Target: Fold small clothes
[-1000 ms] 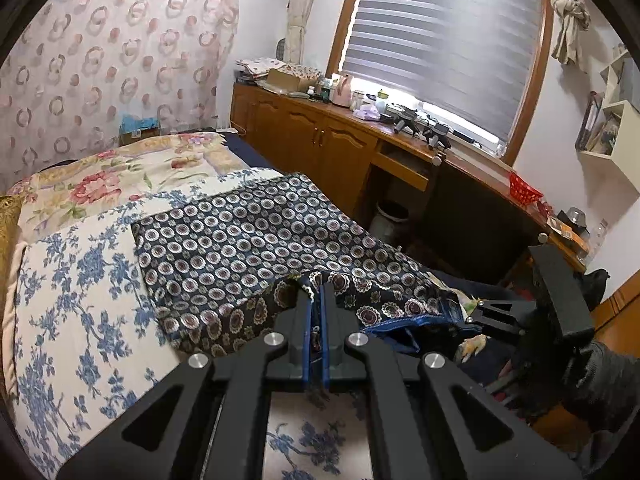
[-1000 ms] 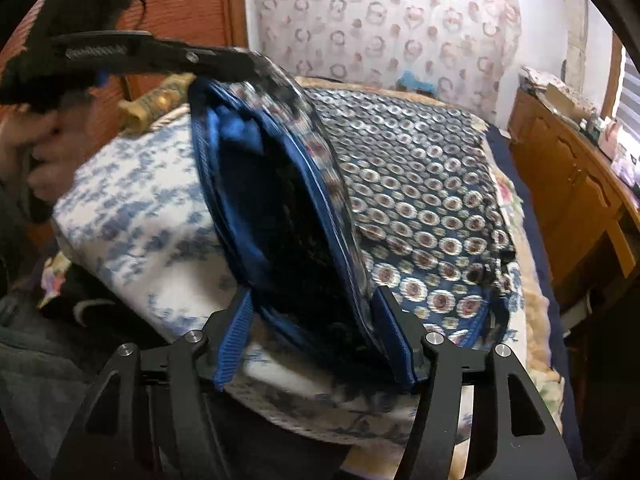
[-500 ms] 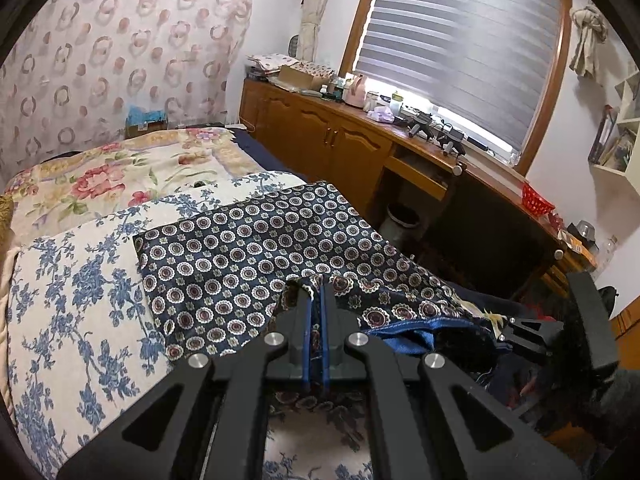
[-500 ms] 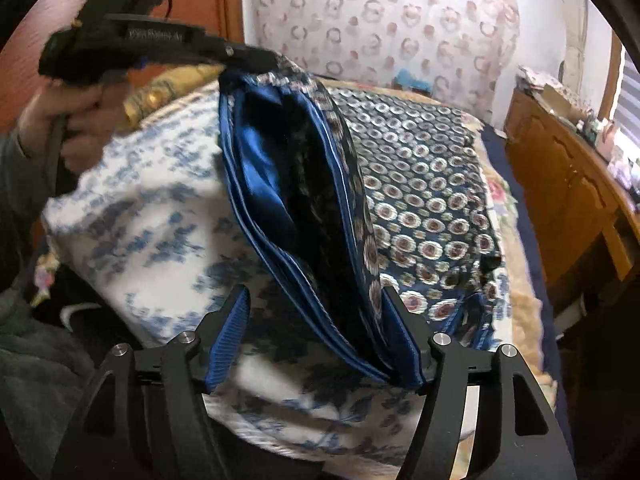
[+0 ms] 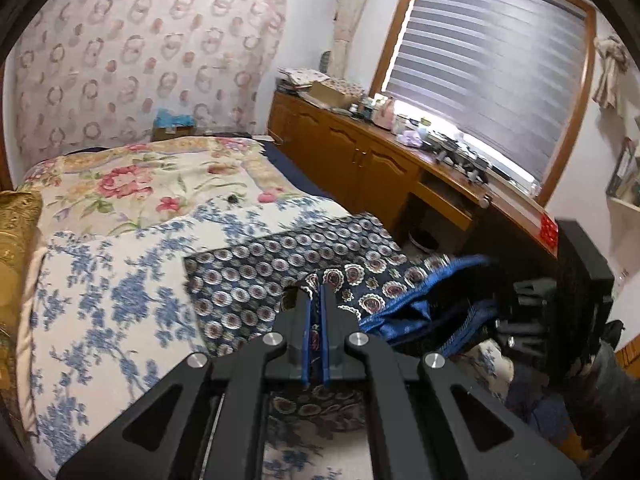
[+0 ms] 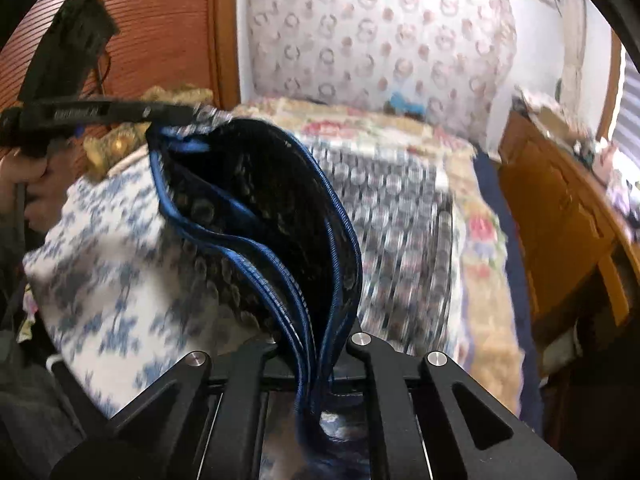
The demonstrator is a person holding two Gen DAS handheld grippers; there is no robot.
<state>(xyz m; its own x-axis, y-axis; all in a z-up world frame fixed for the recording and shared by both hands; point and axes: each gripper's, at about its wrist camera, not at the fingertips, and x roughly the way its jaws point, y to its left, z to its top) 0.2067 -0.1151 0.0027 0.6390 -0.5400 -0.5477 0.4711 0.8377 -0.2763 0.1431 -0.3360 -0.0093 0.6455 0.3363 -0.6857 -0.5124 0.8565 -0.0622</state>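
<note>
On the bed (image 5: 100,300), over its blue-flowered cover, lies a small dark garment (image 5: 256,276) printed with round medallions and edged by a blue waistband (image 6: 336,216); most of it is spread flat, while the near end is lifted clear of the cover. The left gripper (image 5: 315,312) is pinched tight on a patterned corner at that near edge, with cloth bunched between its blue pads. The right gripper (image 6: 316,356) is closed narrowly on the waistband, several blue layers passing between its fingers, so the opening hangs as a loose loop between the two tools. The right wrist view is blurred, so fine detail of the far cloth cannot be read.

The fabric looks thin, light and quite limp: it sags and curves wherever it is not held, and it will not keep a crease by itself. Its sheen suggests it may be slippery, so a shallow pinch could slide off. The elastic band seems the firmest part and the best place to grip, at its two ends, keeping the edge taut. Laid on the soft cover, it should drag little, though wrinkles may form underneath.
</note>
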